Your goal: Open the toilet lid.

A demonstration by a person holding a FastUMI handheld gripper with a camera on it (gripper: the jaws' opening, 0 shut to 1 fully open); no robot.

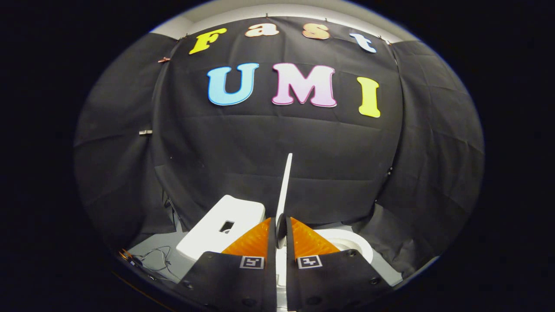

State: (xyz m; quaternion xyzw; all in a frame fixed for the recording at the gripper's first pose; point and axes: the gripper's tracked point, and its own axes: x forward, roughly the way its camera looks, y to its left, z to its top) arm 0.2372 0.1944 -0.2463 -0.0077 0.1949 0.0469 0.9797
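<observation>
The hand-held gripper (281, 232) pinches the thin, stiff white plastic toilet lid (285, 190) at its edge; light, slippery.

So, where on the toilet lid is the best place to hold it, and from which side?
The free front edge of the toilet lid, from the front, opposite the tank. The lid stands edge-on and nearly upright, so that thin rim fits between two fingers. The claw already pinches it there, one finger on each face.
</observation>
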